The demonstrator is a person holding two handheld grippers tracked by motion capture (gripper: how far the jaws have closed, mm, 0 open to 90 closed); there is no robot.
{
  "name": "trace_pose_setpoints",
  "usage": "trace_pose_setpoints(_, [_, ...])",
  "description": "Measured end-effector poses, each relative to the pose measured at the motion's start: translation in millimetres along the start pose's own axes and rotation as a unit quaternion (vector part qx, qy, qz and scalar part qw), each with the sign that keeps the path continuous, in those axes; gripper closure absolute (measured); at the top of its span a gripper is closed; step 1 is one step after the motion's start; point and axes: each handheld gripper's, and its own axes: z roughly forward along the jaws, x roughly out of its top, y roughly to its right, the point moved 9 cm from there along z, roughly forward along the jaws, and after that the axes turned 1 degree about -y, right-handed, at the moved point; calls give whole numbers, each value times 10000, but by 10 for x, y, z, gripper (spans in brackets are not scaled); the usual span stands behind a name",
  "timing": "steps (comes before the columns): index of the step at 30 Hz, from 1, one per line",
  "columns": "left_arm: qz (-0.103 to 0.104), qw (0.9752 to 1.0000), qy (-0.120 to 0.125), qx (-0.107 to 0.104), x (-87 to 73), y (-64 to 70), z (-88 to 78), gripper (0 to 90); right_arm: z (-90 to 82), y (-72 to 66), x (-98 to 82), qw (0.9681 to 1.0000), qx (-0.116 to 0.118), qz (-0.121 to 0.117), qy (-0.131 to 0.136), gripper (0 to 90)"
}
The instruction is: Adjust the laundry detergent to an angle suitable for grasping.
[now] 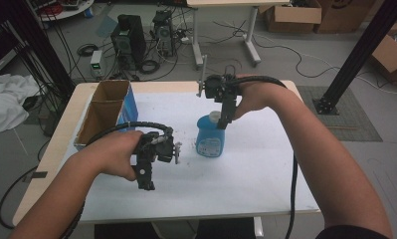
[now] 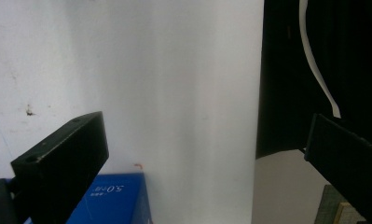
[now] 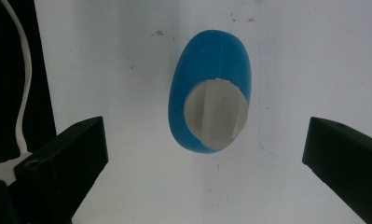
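One upright blue bottle (image 1: 210,137), white cap (image 3: 215,114)

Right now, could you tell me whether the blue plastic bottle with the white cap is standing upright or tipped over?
Upright: the blue plastic bottle stands on its base on the table, white cap on top; the right gripper view looks straight down onto the cap.

Seen from directly above, a blue bottle (image 3: 210,79) with a pale cap (image 3: 215,114) stands on the white desk (image 3: 127,46), between the right gripper (image 3: 204,161)'s two black fingers (image 3: 65,161), which are spread wide and well apart from the bottle on either side.
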Motion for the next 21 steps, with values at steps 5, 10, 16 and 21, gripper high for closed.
trace_pose_setpoints(5, [-28, 10000, 23, -4, -15, 12, 5, 1, 145, 5, 36, 10000, 37, 24, -51, 0])
trace_pose_setpoints(10, [-12, 10000, 51, 5, -17, 16, 19, 1, 247, 28, 53, 9999, 64, 81, -82, 0])
trace_pose_setpoints(16, [12, 10000, 48, -2, -12, 24, 21, 0, 344, 26, 67, 9998, 96, 120, -106, 0])
trace_pose_setpoints(21, [10, 10000, 39, -11, -8, 21, 32, 1, 425, 21, 86, 9998, 116, 91, -159, 0])
